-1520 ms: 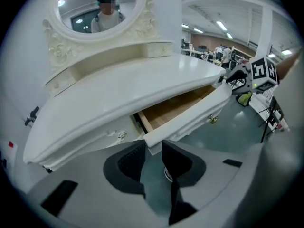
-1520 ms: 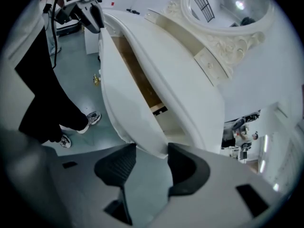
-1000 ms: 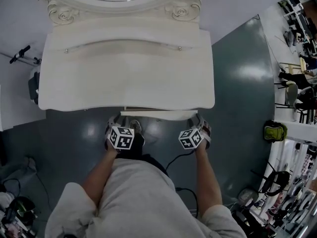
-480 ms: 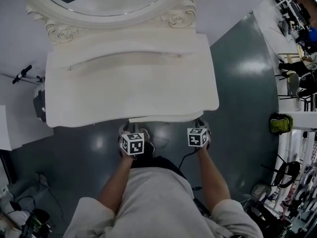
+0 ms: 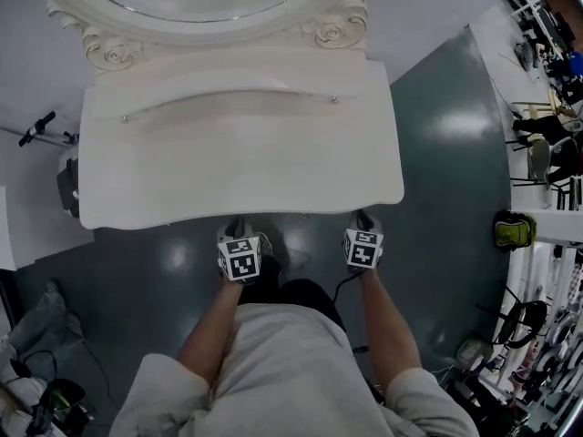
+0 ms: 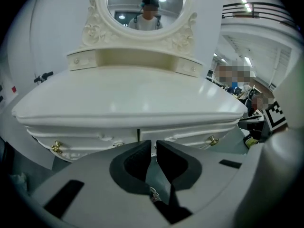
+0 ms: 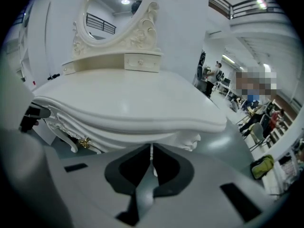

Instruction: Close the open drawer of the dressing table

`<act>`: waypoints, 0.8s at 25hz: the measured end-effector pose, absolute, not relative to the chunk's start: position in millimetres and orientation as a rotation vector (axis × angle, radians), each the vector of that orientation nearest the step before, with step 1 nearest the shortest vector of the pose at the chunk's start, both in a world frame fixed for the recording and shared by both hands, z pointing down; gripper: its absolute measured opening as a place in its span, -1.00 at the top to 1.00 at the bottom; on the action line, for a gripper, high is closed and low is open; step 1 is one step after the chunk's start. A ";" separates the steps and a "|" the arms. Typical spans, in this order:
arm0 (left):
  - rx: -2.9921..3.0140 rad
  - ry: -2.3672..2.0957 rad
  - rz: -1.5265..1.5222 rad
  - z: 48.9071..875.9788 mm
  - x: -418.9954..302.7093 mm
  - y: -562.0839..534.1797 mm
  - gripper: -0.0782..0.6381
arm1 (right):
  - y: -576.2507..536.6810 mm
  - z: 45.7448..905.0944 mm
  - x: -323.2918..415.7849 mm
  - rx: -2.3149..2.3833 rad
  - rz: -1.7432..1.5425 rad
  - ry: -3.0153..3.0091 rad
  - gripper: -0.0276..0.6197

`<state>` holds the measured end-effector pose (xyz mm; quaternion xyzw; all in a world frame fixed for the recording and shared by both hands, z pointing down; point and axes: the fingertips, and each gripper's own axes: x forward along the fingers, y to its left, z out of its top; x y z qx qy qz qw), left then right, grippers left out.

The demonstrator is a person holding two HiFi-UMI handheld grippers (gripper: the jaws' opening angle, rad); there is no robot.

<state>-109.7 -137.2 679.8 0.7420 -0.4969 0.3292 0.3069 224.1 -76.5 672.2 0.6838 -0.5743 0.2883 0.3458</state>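
In the left gripper view, my left fingers [image 6: 135, 159] have just been closing and are standing narrow, with a slim gap at the tips and nothing in it. The drawer [image 6: 185, 136] is lying just beyond the tips and to their right, under the lip of the worktop [image 6: 133, 96]. With tips this slim, I am risking a skid off the painted face onto the carving or the gold knob [image 6: 212, 140], well right of the tips, and a scrape there. The drawer's long axis is running crosswise to my fingers, along the worktop's front edge, and its face is pointing back at me. It is looking level with the neighbouring front across the seam [image 6: 138, 135].

In the right gripper view, my right fingers [image 7: 129, 167] have also just been closing and are all but together, holding nothing. They are aiming under the worktop lip, with the carved corner [image 7: 192, 140] just right of the tips. If this end is still sitting short, leaning harder through one hand could be skewing the drawer and jamming it.

In the head view, both pairs of fingers are reaching under the worktop's near edge, well apart, and no drawer front is showing past it. I am judging the drawer home or nearly so. Pushing on now would only be shoving the whole dressing table away from me.
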 end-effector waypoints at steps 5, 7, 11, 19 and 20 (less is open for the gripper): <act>1.999 -1.335 0.882 682.0 -110.2 -149.5 0.68 | -83.5 669.5 217.3 1.789 0.763 -1.542 0.83; 2.019 -1.333 0.883 682.6 -108.7 -154.1 0.69 | -87.4 669.2 214.1 1.785 0.752 -1.570 0.83; 2.047 -1.320 0.874 691.5 -105.2 -156.4 0.69 | -89.1 670.1 212.0 1.798 0.716 -1.580 0.84; 2.087 -1.266 0.904 688.6 -87.6 -140.5 0.70 | -85.0 673.7 211.9 1.821 0.738 -1.616 0.84; 2.094 -1.266 0.905 685.8 -85.3 -138.2 0.70 | -82.8 672.4 211.0 1.823 0.744 -1.623 0.84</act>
